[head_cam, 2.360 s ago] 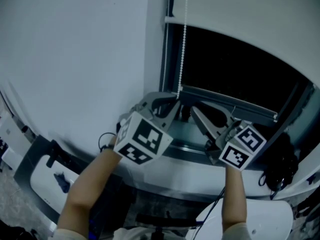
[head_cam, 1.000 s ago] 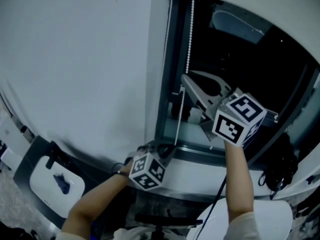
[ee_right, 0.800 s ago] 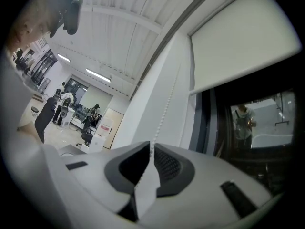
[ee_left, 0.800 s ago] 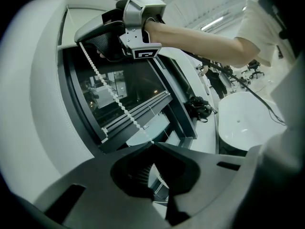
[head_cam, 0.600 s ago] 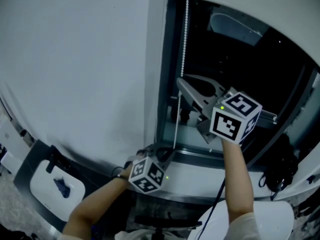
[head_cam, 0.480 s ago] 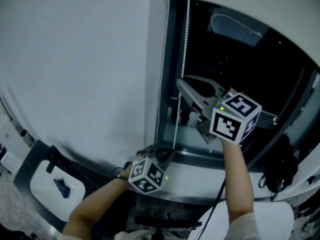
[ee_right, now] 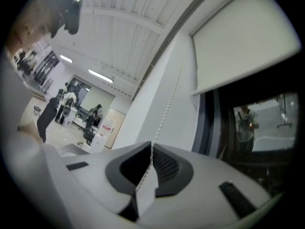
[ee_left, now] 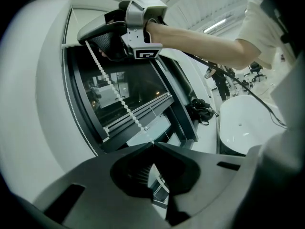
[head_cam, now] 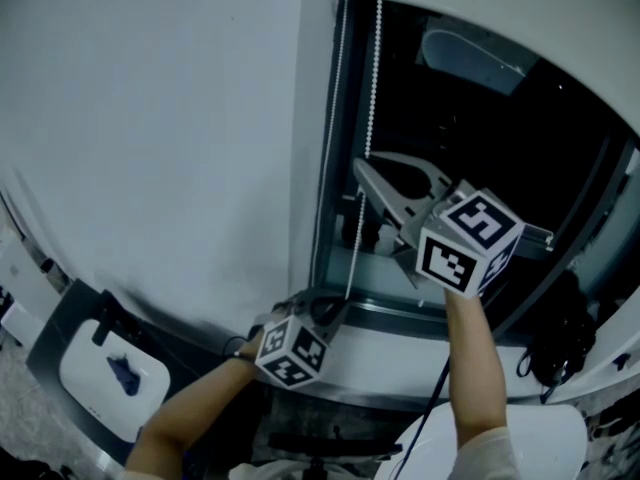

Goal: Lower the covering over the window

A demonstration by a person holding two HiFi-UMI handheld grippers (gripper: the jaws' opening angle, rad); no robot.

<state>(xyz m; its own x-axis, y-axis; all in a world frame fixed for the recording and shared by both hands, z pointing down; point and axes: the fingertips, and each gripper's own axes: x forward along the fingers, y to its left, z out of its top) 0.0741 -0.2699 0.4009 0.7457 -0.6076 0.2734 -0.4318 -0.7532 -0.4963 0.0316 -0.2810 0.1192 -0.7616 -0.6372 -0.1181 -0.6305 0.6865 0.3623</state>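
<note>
A white bead chain (head_cam: 373,78) hangs along the left edge of the dark window (head_cam: 480,138). The white roller blind (head_cam: 520,8) is rolled high, its lower edge near the window's top (ee_right: 238,46). My right gripper (head_cam: 358,166) is up on the chain. Its jaws have just been closing and now meet on the chain (ee_right: 167,104), as the right gripper view (ee_right: 151,144) shows. My left gripper (head_cam: 333,308) is low, by the sill, shut on the same chain (ee_left: 114,87). The chain runs taut between them, from the left jaws (ee_left: 152,143) to the right gripper (ee_left: 88,41).
A white wall (head_cam: 150,118) borders the window on the left. The sill (head_cam: 400,353) carries a black bundle of straps and cables (head_cam: 555,338) at the right. A white rounded seat (head_cam: 520,448) lies below. People stand far off in the room (ee_right: 66,104).
Since the first frame my left gripper has dropped from mid-window to the sill and my right has risen up the chain. Over the last second both stay put and the right jaws close on the chain.
</note>
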